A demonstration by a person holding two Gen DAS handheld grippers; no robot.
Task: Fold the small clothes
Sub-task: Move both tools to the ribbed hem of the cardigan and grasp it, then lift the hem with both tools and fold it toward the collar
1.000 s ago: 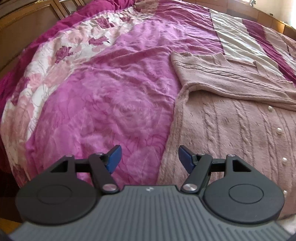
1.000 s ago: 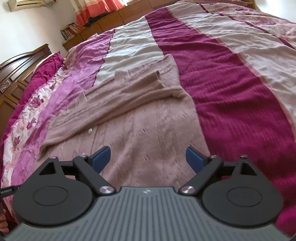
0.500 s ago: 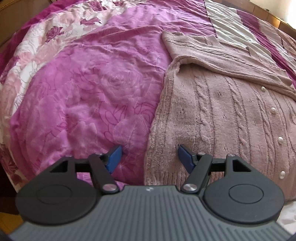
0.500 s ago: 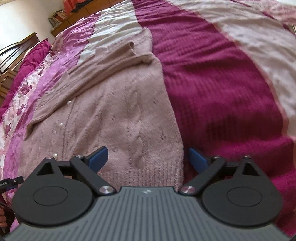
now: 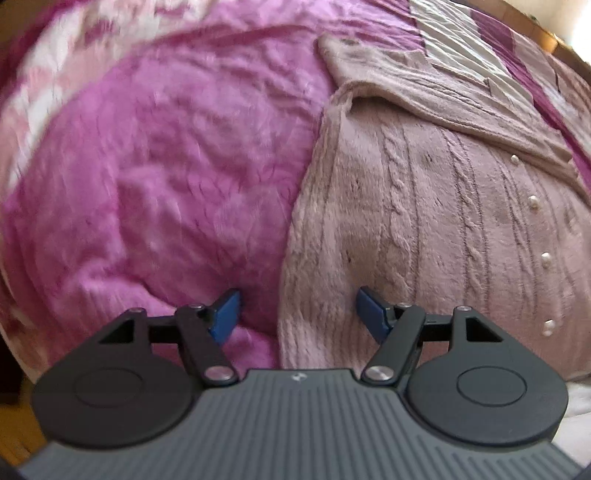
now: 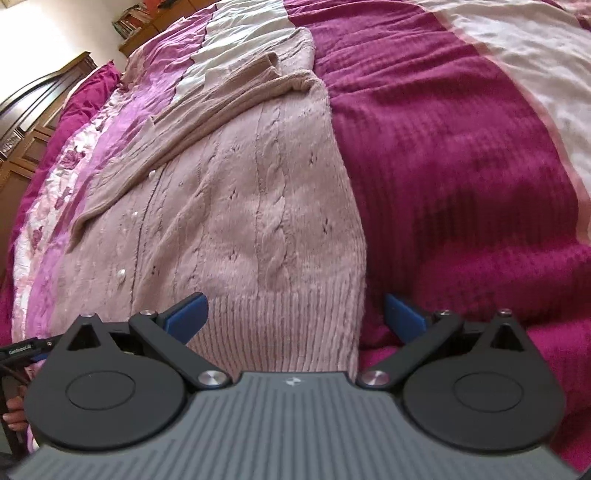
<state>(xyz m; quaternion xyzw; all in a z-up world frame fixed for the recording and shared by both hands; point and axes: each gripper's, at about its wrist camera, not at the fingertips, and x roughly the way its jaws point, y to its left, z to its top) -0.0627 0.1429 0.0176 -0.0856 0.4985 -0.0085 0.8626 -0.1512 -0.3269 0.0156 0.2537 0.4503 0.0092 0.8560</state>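
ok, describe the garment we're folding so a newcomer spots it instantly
On the bed's pink and magenta quilt, look in front of both sets of jaws. The cardigan lies flat there, sleeves folded across its top. It is dusty-pink cable knit with pearl buttons, unlike the shiny quilt.

A: How is the light?

B: Soft daylight. In the left wrist view a bright glare sits at the upper right corner. In the right wrist view a pale wall (image 6: 55, 33) at the upper left is lit up.

A: Is it sharp?

B: Partly. The bedspread (image 5: 155, 177) is smeared by blur at the left in the left wrist view; the cardigan (image 5: 424, 206) there reads clearer. Both views bulge, with dark corners. A soft shadow lies on the bedspread at the right of the right wrist view.
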